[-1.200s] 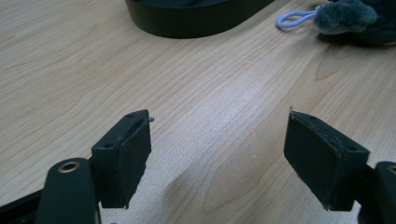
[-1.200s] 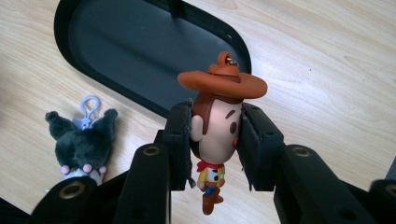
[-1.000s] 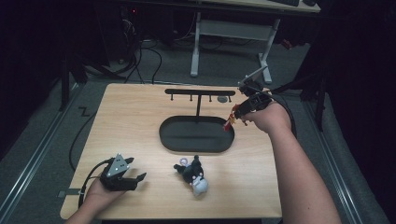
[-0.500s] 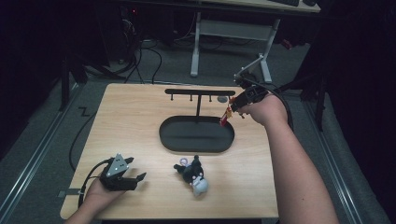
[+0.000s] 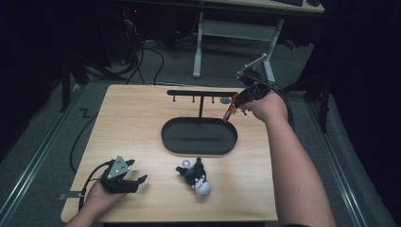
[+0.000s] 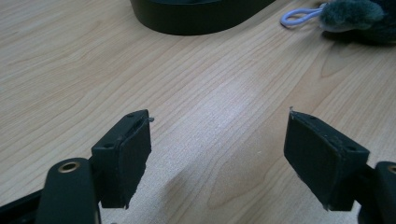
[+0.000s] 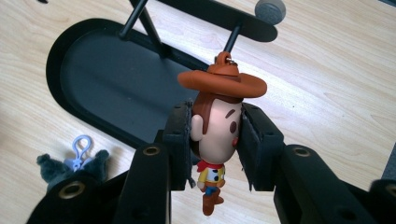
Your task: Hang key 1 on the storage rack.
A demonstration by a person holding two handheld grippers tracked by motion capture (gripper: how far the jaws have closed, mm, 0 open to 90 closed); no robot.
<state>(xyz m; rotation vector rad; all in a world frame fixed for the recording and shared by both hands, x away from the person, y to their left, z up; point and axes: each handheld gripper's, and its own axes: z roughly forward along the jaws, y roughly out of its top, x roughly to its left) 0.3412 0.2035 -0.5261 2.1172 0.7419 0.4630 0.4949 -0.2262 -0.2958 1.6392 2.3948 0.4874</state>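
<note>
The right gripper point(image 7: 215, 140) has moved up to the rack point(image 5: 201, 92) since the earlier picture, squeezing the cowboy point(image 7: 217, 126) by its head right under the end peg point(image 7: 232, 37), so next its loop must slip on; the left gripper point(image 6: 217, 158) rests open.

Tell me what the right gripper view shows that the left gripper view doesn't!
The right gripper view has the right hand-held gripper squeezing a little cowboy figure by its head, up near a peg of the black hanger rack.

The left gripper view has the left hand-held gripper, its jaws wide apart with just wooden table between them.

Both show the table, the black oval tray and the fuzzy dark plush toy with its pale loop.
</note>
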